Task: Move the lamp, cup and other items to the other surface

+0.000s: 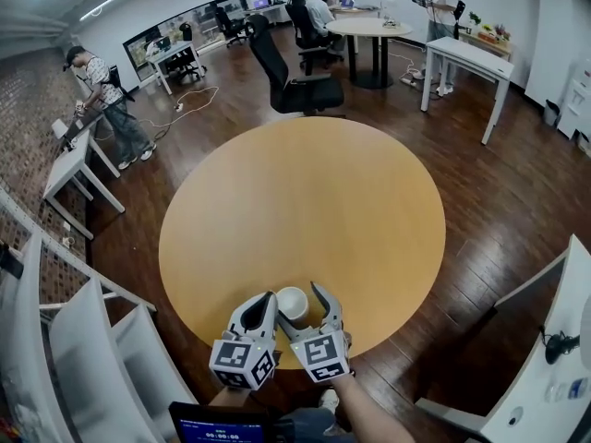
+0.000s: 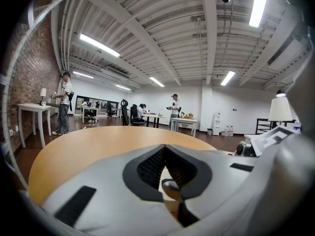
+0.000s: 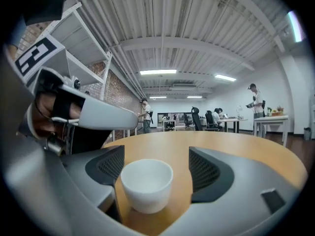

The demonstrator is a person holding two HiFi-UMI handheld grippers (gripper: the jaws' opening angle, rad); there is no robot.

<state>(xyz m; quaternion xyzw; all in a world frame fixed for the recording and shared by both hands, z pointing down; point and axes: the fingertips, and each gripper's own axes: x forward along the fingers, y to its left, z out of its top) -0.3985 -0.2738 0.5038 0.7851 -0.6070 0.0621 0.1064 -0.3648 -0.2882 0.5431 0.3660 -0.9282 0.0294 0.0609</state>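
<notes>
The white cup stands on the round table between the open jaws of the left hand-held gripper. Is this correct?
No. The white cup stands on the round table between the open jaws of the right hand-held gripper; the right gripper view shows it.

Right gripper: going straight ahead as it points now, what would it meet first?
The white cup, standing between the right gripper's open jaws on the table. Beyond it the tabletop looks free.
</notes>
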